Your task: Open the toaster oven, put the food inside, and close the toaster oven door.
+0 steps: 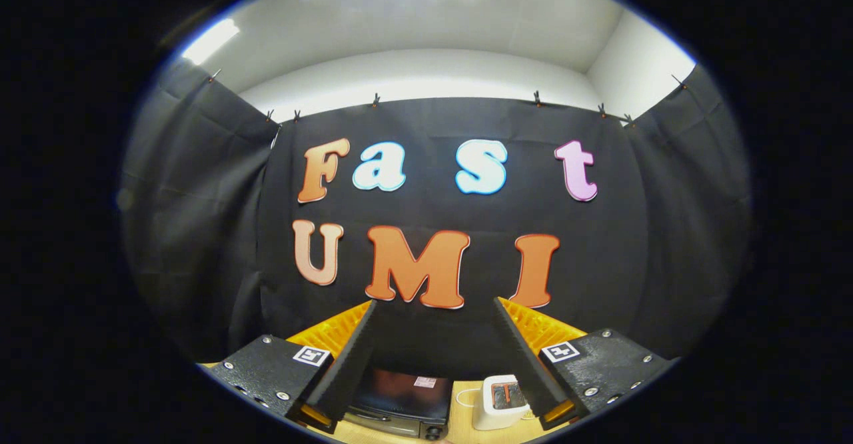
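From where I'm steering, the gripper (436, 307) is raised and level with the booth wall, its fingers spread wide and holding nothing. The toaster oven (400, 401) sits low between the fingers, toward 6 o'clock, on the wooden table (460, 424). Its dark glass door looks upright against the body, so I judge it closed — which fits either a door still to be opened or one shut again with the food inside. I can't settle which: the glass gives only a dim reddish reflection, and I can't make out any food through it. At about 5 o'clock, just beside the oven, stands a small white device with an orange panel (503, 401) — what it is I can't tell. The oven's lower edge and handle are partly cut off.
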The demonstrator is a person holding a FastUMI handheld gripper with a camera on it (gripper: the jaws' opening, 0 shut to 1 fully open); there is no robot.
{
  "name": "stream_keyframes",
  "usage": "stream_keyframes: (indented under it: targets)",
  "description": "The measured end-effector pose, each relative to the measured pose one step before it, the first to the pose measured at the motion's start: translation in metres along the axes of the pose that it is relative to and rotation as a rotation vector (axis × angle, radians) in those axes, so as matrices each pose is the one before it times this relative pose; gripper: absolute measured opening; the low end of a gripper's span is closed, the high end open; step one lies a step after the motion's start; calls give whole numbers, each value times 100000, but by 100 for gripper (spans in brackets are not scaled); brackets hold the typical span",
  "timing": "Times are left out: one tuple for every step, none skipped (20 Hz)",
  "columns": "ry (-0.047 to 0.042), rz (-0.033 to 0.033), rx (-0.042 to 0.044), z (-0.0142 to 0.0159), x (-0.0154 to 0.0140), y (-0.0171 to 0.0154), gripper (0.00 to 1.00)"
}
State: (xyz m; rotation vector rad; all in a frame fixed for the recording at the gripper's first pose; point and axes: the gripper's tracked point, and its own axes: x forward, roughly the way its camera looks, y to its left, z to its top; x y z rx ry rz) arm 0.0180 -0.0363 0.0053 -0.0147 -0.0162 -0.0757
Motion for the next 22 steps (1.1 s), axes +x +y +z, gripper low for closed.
stream_keyframes:
  targets:
    - [-1953, -655, -922, 726, -219, -533, 99]
    - [-1961, -499, -1071, 638, -28, -417, 99]
    - [-708, -655, -513, 417, -19, -354, 99]
    - [-137, -778, 454, 111, -84, -274, 99]
    - [449, -459, 462, 79, -155, -279, 99]
    - [248, 38, 560, -106, -67, -184, 99]
    - [267, 1470, 799, -178, -158, 52, 99]
    - [635, 1335, 1157, -238, -214, 155, 99]
    - [156, 565, 126, -117, -248, -66, 99]
    - [-509, -306, -388, -29, 171, -451, 99]
    - [-460, -353, -888, 13, 74, -233, 99]
    - [-103, -266, -797, -176, 223, -80, 99]
    - [432, -187, -334, -218, 38, -33, 99]
    - [834, -14, 282, -201, 157, 28, 99]
    - [884, 562, 604, -347, -38, 175, 99]
    - [673, 855, 387, -181, 109, 225, 99]
    - [598, 360, 132, -158, 44, 138, 99]
    - [412, 495, -175, -230, 269, 22, 99]
    - [336, 143, -387, -164, 66, 73, 99]
    - [208, 280, -417, -188, 167, 100, 99]
    - [186, 80, -149, -71, 121, 121, 99]
    - [371, 235, 32, -78, 144, 99, 99]
